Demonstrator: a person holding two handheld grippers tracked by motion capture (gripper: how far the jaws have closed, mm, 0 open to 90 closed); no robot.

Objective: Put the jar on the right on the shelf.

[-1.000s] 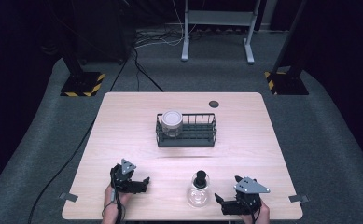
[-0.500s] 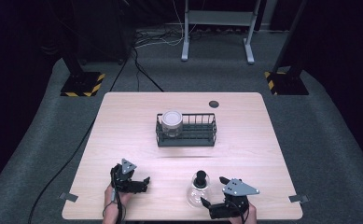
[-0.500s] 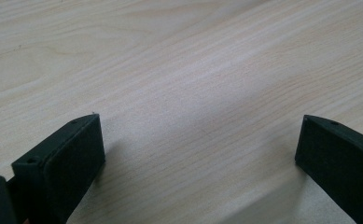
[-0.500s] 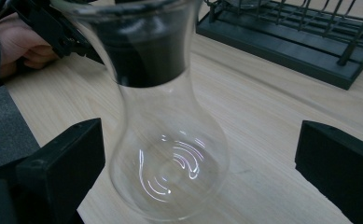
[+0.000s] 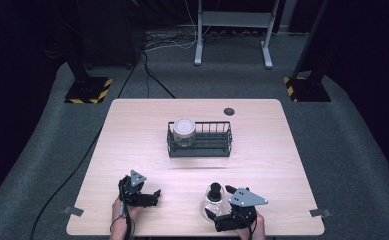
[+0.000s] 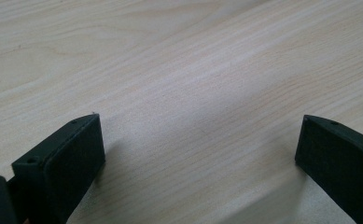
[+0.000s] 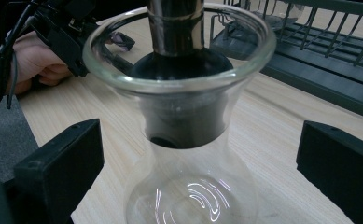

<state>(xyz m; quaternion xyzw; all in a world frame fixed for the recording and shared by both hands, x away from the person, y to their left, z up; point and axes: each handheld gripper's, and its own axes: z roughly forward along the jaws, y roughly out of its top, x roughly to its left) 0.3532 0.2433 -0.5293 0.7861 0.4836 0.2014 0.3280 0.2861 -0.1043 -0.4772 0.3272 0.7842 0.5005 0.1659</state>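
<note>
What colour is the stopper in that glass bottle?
Black stopper with a metallic knob, in the clear carafe; clearest in the right gripper view.

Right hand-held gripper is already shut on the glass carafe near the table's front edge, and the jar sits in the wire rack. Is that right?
Not quite. The right hand-held gripper is open: the right gripper view shows its jaws standing wide on either side of the glass carafe, clear of the glass. The rest holds: the carafe stands near the table's front edge, and the jar sits in the wire rack.

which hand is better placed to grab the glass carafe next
Right. The right hand-held gripper has its jaws open on either side of the clear glass carafe with the black stopper. The left hand-held gripper sits apart, open over bare light wooden table.
</note>
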